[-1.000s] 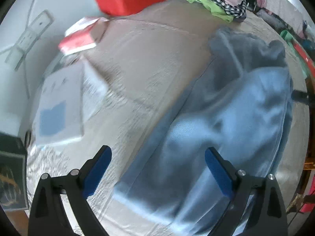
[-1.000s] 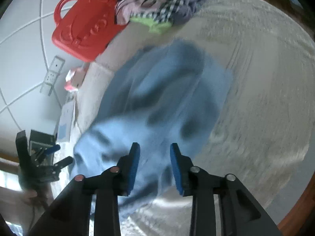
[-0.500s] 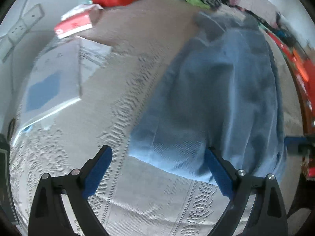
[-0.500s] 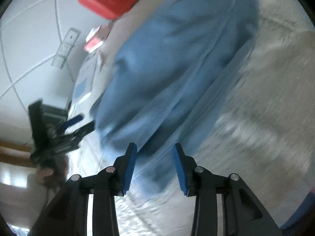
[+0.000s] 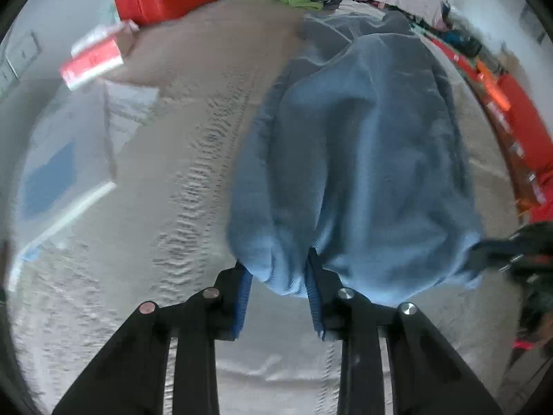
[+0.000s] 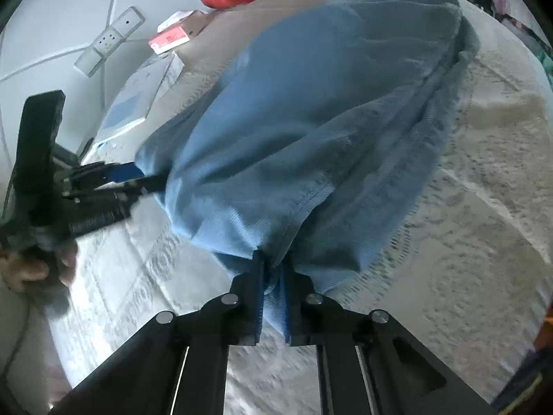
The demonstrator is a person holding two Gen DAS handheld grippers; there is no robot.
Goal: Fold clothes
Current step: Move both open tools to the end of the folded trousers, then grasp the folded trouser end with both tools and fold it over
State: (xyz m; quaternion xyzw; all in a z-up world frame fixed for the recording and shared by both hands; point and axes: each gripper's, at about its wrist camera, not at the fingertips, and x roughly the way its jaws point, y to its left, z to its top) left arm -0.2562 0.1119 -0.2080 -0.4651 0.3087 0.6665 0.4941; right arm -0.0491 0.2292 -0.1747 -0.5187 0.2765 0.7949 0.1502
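We are pinching the blue garment (image 5: 363,159) with both the left gripper (image 5: 278,280) and the right gripper (image 6: 273,276), lifting its near edge off the bed (image 6: 484,207). Next, we are probably folding it over, keeping both corners level.

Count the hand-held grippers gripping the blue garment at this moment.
2. The left hand-held gripper pinches the blue garment at its near left corner; the right hand-held gripper clamps the near right corner. Both show in each wrist view.
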